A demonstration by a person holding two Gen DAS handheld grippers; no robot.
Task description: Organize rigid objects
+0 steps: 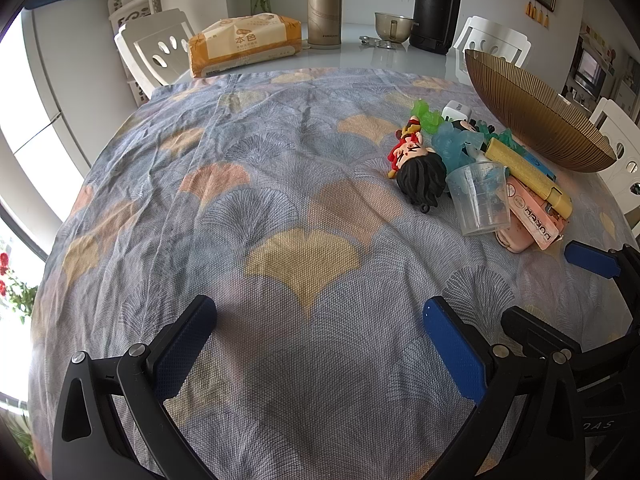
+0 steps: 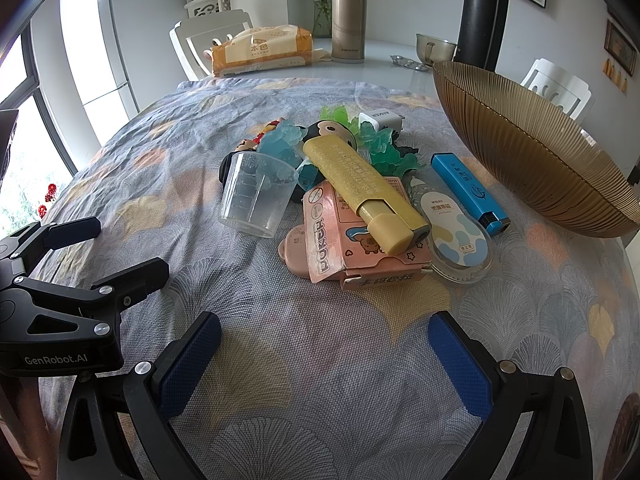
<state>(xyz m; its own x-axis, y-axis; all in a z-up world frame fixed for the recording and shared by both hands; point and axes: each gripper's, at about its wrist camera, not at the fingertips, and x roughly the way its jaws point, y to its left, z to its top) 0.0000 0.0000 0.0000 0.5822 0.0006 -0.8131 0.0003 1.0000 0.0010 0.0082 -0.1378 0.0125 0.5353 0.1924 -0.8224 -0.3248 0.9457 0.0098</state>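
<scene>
A patterned cloth [image 2: 320, 360] covers the table where I work, and at its far right stands the ribbed amber bowl [image 2: 532, 152], empty as far as I can see and well apart from my grippers. Just beside the bowl lies the jumble I am to sort: a pink card box [image 2: 360, 240] at the bottom, a yellow tube [image 2: 360, 180] lying across it, a clear measuring cup [image 2: 256, 196] tipped on its side at the left edge, a blue lighter [image 2: 468, 192] nearest the bowl, a white correction-tape case [image 2: 456, 240], two small figurines and some green and blue jelly-like shapes behind.

I judge the job is at its opening — nothing yet lifted, nothing in the bowl. The next move calls for reaching forward to an outlying piece, the cup or the lighter, since neither is pinned under anything.

My right gripper [image 2: 324, 344] hovers over bare cloth just short of the pile, fingers spread wide, grasping nothing. My left gripper [image 1: 320, 328] hangs beside it over empty cloth — likewise released and touching nothing.
</scene>
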